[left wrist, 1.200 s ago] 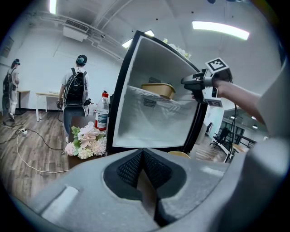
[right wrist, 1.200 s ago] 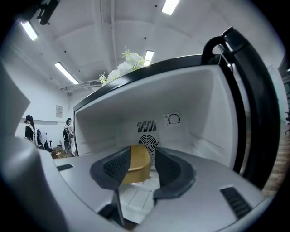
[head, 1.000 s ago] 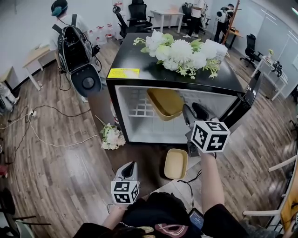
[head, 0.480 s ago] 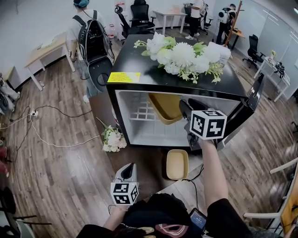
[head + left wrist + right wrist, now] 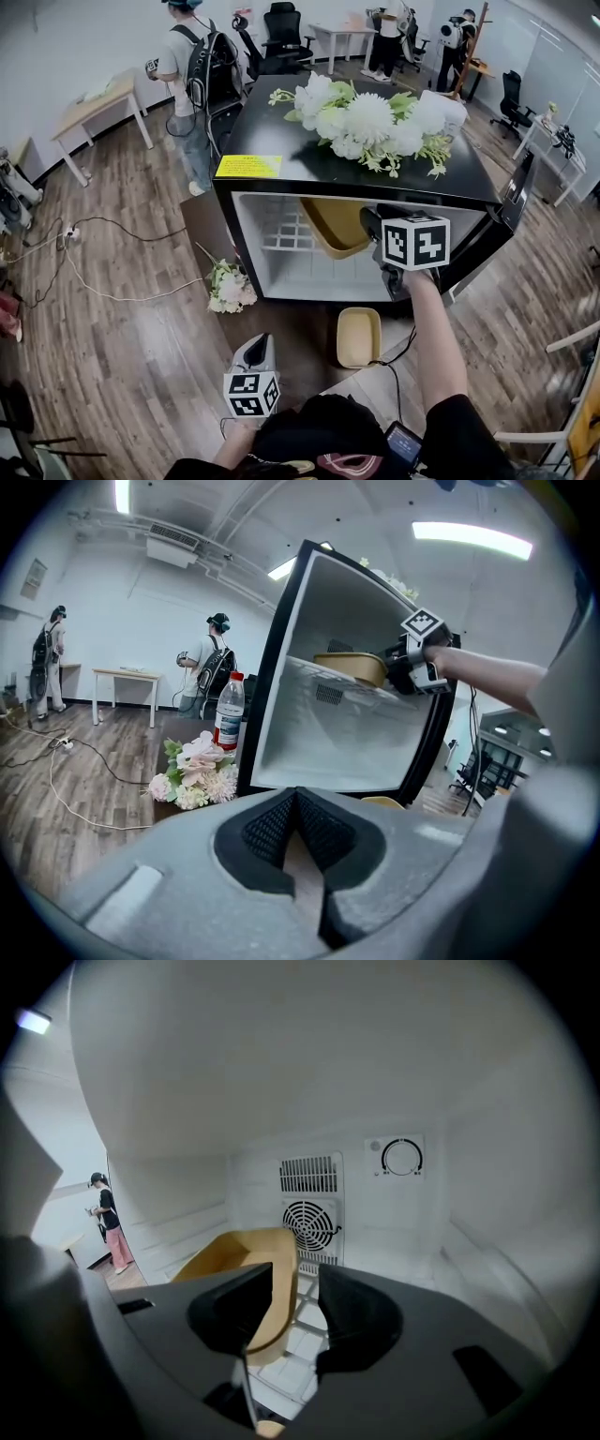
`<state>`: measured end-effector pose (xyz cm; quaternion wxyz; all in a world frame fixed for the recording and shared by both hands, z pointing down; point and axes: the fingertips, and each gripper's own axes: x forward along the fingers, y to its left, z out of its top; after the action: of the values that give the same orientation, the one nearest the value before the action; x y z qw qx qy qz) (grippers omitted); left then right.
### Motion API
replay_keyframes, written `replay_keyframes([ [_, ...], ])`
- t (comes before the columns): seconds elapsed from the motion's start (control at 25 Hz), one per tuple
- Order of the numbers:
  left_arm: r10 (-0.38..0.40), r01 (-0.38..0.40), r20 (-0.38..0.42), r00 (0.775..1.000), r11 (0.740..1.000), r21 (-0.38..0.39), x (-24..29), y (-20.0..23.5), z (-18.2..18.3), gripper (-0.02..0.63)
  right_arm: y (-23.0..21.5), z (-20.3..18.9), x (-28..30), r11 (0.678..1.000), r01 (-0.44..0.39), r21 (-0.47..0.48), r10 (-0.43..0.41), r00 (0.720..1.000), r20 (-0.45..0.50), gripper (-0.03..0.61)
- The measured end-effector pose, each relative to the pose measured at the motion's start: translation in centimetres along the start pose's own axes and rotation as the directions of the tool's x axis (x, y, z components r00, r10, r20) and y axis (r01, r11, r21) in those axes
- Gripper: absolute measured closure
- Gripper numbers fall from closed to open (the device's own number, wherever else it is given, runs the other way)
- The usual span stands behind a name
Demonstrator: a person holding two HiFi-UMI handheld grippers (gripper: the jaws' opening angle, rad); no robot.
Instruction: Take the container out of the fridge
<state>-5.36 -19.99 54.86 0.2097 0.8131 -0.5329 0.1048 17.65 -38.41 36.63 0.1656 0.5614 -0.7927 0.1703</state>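
A black mini fridge (image 5: 356,187) stands open with a white inside. A tan yellow container (image 5: 333,225) sits tilted at the wire shelf near the fridge's top. My right gripper (image 5: 373,225) reaches into the opening, shut on the container's near rim. In the right gripper view the container's wall (image 5: 234,1255) runs between the two pads of the right gripper (image 5: 298,1302). The left gripper view shows the container (image 5: 352,667) and the right gripper (image 5: 398,667) at the shelf. My left gripper (image 5: 258,347) hangs low by my body, shut and holding nothing (image 5: 298,822).
A second yellow container (image 5: 358,336) lies on the floor before the fridge. White flowers (image 5: 370,117) lie on the fridge top, another bunch (image 5: 228,281) and a bottle (image 5: 229,712) at its left. The open door (image 5: 511,202) stands right. A person with a backpack (image 5: 202,75) is behind.
My right gripper has shifted slightly up and closer to the fridge opening, still on the container. The person with the backpack has walked farther back. My left gripper has stayed put.
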Motion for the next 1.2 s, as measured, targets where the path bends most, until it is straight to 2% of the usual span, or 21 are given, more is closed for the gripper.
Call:
replay_keyframes([
  [0.2,-0.003,0.003,0.003,1.000,1.000,-0.013,0.4,0.0,-0.4,0.606,0.0,-0.7,0.9,0.997,0.020,-0.068,-0.025,0.997,-0.074,0.422],
  [0.36,-0.002,0.002,-0.003,1.000,1.000,-0.022,0.4,0.1,-0.8,0.606,-0.2,-1.2,1.2,0.998,0.027,-0.056,-0.033,0.994,-0.107,0.446],
  [0.8,-0.018,0.018,-0.004,1.000,0.999,-0.040,0.8,0.3,-1.2,0.605,0.2,-1.4,1.8,0.998,0.022,-0.057,-0.028,0.993,-0.116,0.532],
  [1.2,-0.033,0.032,-0.019,0.999,0.999,-0.035,0.9,0.4,-1.4,0.606,0.4,-1.0,1.0,1.000,0.007,-0.001,-0.007,0.998,-0.063,0.549],
])
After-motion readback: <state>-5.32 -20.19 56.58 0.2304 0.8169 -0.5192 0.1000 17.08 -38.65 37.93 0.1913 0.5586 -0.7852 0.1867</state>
